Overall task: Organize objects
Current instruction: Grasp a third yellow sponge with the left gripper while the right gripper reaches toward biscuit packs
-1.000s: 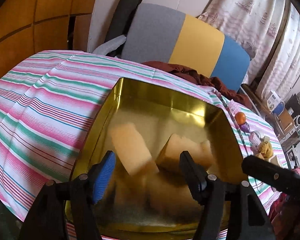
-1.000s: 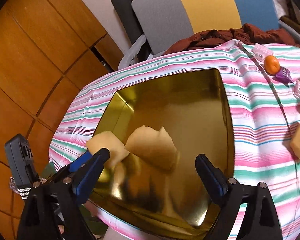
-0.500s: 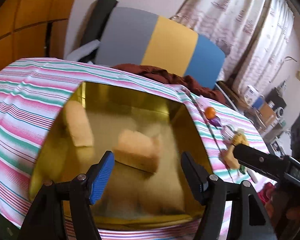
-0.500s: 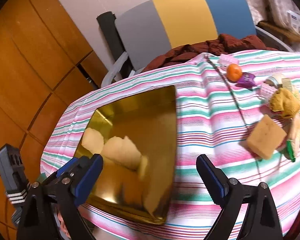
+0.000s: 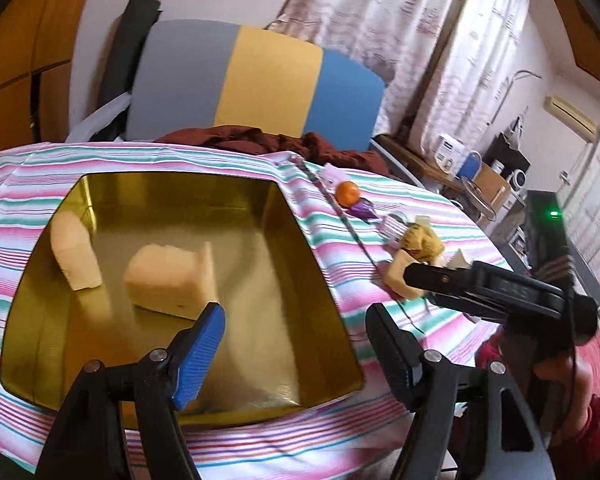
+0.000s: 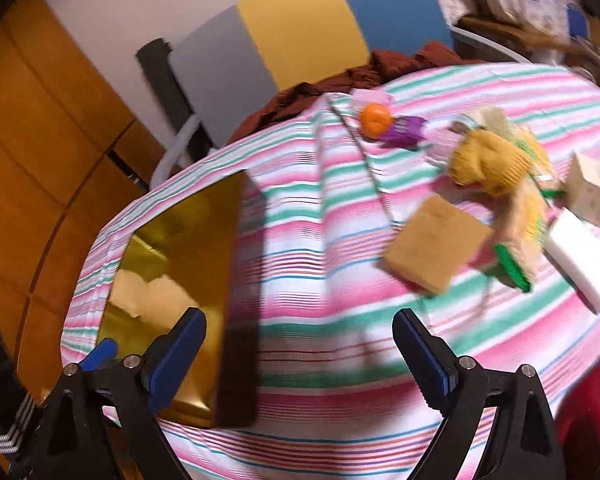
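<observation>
An open gold tin point(image 5: 308, 240) stands on the striped tablecloth. Two pale sponges point(image 5: 168, 276) point(image 5: 74, 252) lie inside it. My left gripper point(image 5: 296, 316) hangs over the tin's near right part; its jaws are opening and hold nothing. My right gripper point(image 6: 300, 320) is open and empty above the cloth, just right of the tin point(image 6: 180, 264). Ahead of it to the right lie a tan sponge point(image 6: 436, 244), a white block point(image 6: 580, 256), a green-handled brush point(image 6: 512, 268) and a yellow cloth point(image 6: 488, 160).
An orange point(image 6: 376, 118) and a purple packet point(image 6: 404, 132) sit near the table's far edge, with a pale box point(image 6: 596, 192) at the right. A grey, yellow and blue chair back point(image 5: 260, 80) with dark red fabric stands behind the table. Wooden panels fill the left.
Both views have swung to the right. The sponges, blurred in the tin before, now lie still in it. My right gripper has left the tin for the cloth near the loose items.
</observation>
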The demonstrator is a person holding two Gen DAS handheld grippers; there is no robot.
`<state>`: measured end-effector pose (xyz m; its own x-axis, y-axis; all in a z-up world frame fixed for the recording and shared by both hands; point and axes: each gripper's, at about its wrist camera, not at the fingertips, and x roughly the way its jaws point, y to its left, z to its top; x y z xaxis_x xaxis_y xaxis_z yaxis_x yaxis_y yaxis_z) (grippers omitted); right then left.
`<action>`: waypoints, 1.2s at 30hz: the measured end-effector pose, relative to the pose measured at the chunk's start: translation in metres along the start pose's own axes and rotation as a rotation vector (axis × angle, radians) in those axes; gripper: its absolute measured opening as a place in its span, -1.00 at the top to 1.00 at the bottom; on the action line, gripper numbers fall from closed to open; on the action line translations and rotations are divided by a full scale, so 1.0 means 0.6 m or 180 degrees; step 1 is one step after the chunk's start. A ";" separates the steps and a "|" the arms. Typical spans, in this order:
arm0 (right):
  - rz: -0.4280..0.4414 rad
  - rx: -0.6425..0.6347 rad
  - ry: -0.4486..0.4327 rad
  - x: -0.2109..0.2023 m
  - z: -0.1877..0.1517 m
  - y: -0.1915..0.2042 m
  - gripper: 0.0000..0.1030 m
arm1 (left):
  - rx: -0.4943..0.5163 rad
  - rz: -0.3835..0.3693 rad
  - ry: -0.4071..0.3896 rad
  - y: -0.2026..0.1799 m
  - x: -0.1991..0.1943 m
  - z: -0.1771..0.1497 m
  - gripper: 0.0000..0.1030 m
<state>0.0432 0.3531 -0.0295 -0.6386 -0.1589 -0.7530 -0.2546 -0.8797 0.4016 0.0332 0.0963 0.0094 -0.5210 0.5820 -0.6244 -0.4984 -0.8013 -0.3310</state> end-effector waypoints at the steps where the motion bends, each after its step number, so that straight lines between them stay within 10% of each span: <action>1: -0.0032 0.0052 0.0000 -0.001 0.001 -0.013 -0.84 | 0.0004 -0.0030 0.0008 -0.005 0.000 -0.002 -0.44; 21: -0.0546 0.0817 0.0230 0.008 0.053 -0.228 -0.84 | 0.0454 -0.0338 0.0146 -0.107 0.008 -0.025 -0.44; 36: -0.0303 0.1114 0.0287 0.046 0.103 -0.305 -0.28 | 0.0935 -0.0432 0.0364 -0.213 0.078 0.003 -0.44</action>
<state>0.0276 0.5374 -0.0914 -0.5376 -0.1361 -0.8321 -0.5527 -0.6884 0.4697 0.0713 0.2261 0.0236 -0.3635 0.6480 -0.6693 -0.7449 -0.6337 -0.2089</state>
